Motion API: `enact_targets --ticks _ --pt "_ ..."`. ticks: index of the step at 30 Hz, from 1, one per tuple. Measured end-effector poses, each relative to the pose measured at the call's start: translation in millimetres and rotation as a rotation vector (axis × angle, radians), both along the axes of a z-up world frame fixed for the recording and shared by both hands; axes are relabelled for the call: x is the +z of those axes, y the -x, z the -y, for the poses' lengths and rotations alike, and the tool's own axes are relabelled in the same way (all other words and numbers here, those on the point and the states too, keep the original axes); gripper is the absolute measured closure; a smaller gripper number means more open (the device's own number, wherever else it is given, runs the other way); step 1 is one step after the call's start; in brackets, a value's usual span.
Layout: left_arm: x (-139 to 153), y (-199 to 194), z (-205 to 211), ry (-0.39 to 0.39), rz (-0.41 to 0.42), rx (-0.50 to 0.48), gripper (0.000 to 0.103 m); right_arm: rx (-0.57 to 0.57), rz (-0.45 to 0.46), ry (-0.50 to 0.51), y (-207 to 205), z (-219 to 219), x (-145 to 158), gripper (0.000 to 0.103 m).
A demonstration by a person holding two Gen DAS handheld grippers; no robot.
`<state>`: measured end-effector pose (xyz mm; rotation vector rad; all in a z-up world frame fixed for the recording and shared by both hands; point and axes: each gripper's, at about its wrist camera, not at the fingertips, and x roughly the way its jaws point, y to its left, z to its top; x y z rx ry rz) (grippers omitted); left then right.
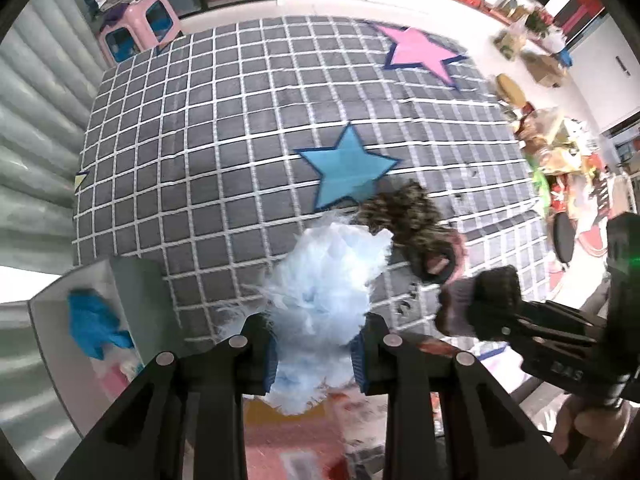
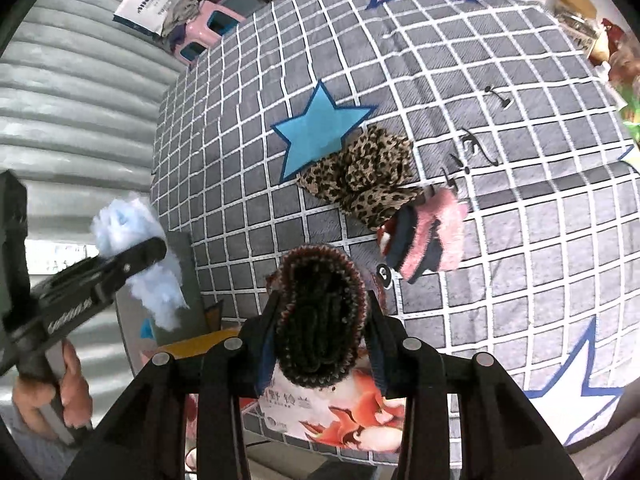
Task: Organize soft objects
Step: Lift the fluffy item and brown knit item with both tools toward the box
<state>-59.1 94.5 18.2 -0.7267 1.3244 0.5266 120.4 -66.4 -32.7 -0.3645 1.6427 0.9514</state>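
Observation:
My left gripper point(image 1: 316, 350) is shut on a fluffy light-blue soft item point(image 1: 324, 280), held above the grey checked mat point(image 1: 200, 140); the same fluffy item point(image 2: 132, 236) shows at the left of the right wrist view. My right gripper point(image 2: 320, 340) is shut on a dark knitted item with a reddish rim point(image 2: 320, 312), which appears again as the dark knitted item point(image 1: 480, 300) in the left wrist view. On the mat lie a leopard-print cloth point(image 2: 364, 172) and a pink-and-navy fuzzy item point(image 2: 428, 236), next to the blue star point(image 2: 316, 128).
A grey box point(image 1: 100, 312) with a blue cloth point(image 1: 94, 328) inside stands at the mat's left edge. A pink stool point(image 1: 136, 28) sits at the far corner. Clutter point(image 1: 560, 152) lines the right side. A printed bag with orange pattern point(image 2: 344, 412) lies below my right gripper.

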Motion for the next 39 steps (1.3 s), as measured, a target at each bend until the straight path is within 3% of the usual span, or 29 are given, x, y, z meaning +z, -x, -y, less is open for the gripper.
enact_targets --ticks 8,14,24,39 --pt "18 5 64 0.001 0.11 -0.011 0.071 -0.013 0.03 -0.012 9 26 24 0.063" --pt "39 18 85 0.006 0.168 0.002 0.071 -0.013 0.037 -0.014 21 47 40 0.063" --pt "57 64 99 -0.011 0.196 0.045 0.071 0.045 0.018 -0.011 64 62 48 0.063" --pt "48 180 96 -0.025 0.156 0.294 0.071 0.274 -0.02 0.015 167 54 43 0.063"
